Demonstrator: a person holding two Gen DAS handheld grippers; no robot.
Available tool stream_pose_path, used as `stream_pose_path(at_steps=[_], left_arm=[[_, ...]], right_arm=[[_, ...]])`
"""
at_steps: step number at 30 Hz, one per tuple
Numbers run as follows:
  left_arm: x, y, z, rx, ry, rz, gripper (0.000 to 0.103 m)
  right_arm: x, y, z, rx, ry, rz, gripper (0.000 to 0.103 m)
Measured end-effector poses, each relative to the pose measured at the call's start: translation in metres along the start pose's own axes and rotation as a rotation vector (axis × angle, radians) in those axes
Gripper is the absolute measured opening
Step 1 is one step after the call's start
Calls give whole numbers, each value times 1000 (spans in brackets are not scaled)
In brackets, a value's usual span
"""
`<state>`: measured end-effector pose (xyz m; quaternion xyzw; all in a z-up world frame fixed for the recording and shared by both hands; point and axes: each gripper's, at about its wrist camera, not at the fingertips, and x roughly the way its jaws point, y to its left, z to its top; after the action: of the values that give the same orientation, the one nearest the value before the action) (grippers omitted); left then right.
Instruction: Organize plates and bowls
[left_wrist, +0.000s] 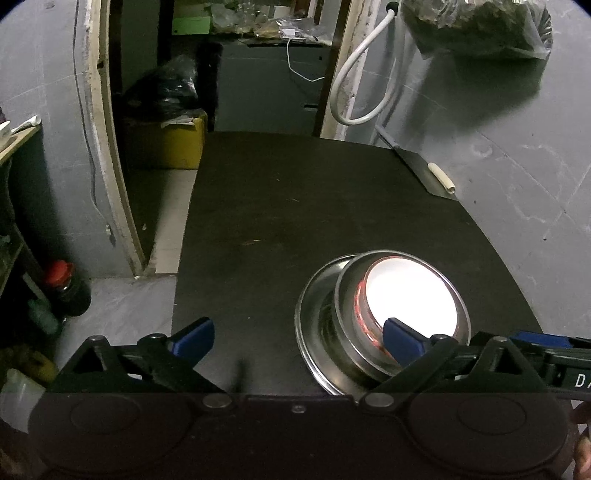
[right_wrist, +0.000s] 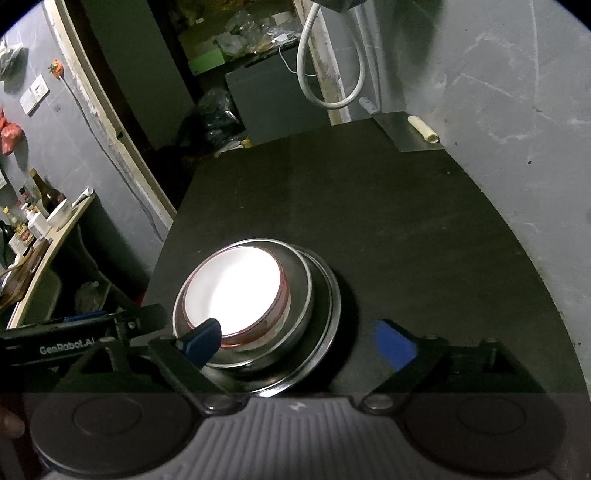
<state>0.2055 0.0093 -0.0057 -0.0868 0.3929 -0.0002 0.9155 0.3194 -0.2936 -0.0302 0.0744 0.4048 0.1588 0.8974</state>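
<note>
nested steel plates and white bowl (left_wrist: 412, 295) near table's (left_wrist: 295, 206) front edge, both grippers' jaws wide, empty

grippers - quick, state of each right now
left gripper: open, holding nothing, beside the stacked dishes.
right gripper: open, holding nothing, stack sits partly between its fingers.

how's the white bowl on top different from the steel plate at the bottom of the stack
The white bowl is the narrowest piece, nested at the top of the stack inside a steel bowl; the steel plate is the widest and lies directly on the black table.
The bowl is bright white with a reddish rim line; the plate is dull reflective metal.
Both are round, upright and roughly centred on each other.
</note>
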Motion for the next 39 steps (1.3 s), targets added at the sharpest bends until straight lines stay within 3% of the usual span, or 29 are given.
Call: stream_pose_path(at_steps=[7,39], left_arm=[[-7,3,-4,3,-6,0,100],[-57,36,-49,36,5,-2,101]], right_arm=[[-7,-2,-3,27,-15,-17,102],[-40,19,-54,58,-49,-78,103]])
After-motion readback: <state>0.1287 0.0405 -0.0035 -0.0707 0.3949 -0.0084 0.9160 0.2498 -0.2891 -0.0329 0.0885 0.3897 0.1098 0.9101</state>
